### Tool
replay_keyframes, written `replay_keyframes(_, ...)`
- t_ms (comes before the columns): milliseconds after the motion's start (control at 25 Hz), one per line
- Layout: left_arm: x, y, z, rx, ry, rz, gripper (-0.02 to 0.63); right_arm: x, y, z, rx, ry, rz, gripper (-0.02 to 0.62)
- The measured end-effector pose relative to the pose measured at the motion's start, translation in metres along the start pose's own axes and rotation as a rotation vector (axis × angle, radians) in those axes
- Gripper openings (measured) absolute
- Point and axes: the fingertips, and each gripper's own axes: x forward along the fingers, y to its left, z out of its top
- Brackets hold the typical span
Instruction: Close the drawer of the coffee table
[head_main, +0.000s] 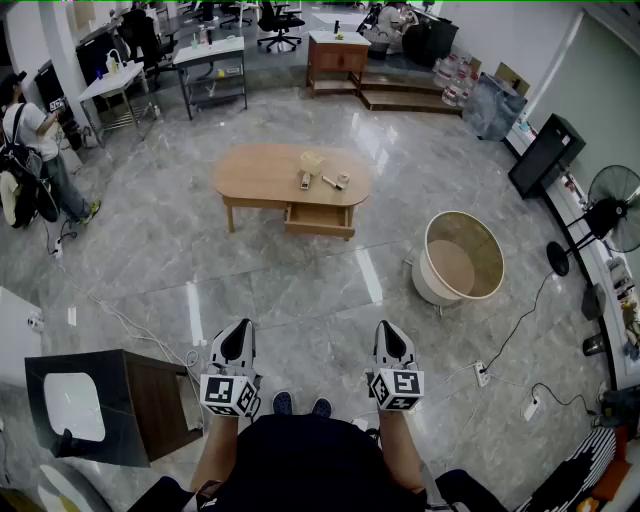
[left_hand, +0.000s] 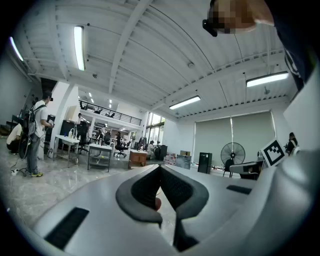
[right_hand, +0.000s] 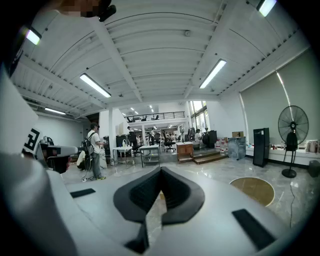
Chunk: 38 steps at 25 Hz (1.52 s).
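Observation:
An oval wooden coffee table (head_main: 262, 171) stands well ahead of me on the marble floor. Its drawer (head_main: 319, 218) is pulled out toward me on the front right side. Small items (head_main: 322, 172) lie on the tabletop. My left gripper (head_main: 237, 343) and right gripper (head_main: 391, 341) are held low near my body, far from the table, both shut with nothing between the jaws. In the left gripper view the gripper (left_hand: 160, 167) points level across the room; in the right gripper view the gripper (right_hand: 160, 171) has its tips touching.
A round wooden tub (head_main: 460, 257) lies right of the table. A dark cabinet (head_main: 112, 404) stands at my left. Cables and power strips (head_main: 482, 374) trail on the floor to the right. A floor fan (head_main: 604, 218) and a person (head_main: 35, 150) stand at the room's edges.

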Motion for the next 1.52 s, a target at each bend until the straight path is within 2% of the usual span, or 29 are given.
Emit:
replay_keyframes(240, 0.002, 0.000, 0.011, -0.003, -0.046, 0.025, 0.025, -0.001, -0.011, 0.001, -0.006, -0.006, -0.019, 0.025)
replay_keyframes(680, 0.010, -0.023, 0.001, -0.014, -0.011, -0.006, 0.025, -0.009, -0.023, 0.008, -0.021, -0.037, -0.005, 0.025)
replay_keyframes(880, 0.014, -0.039, 0.002, -0.009, -0.016, -0.005, 0.025, -0.013, -0.036, 0.005, 0.009, -0.028, 0.007, 0.025)
replay_keyframes(1200, 0.012, -0.064, -0.005, 0.008, -0.004, 0.007, 0.025, -0.021, -0.061, 0.002, -0.004, -0.017, 0.002, 0.025)
replay_keyframes(1520, -0.002, -0.078, -0.011, 0.009, 0.000, 0.026, 0.025, -0.032, -0.068, -0.007, 0.019, -0.020, 0.023, 0.025)
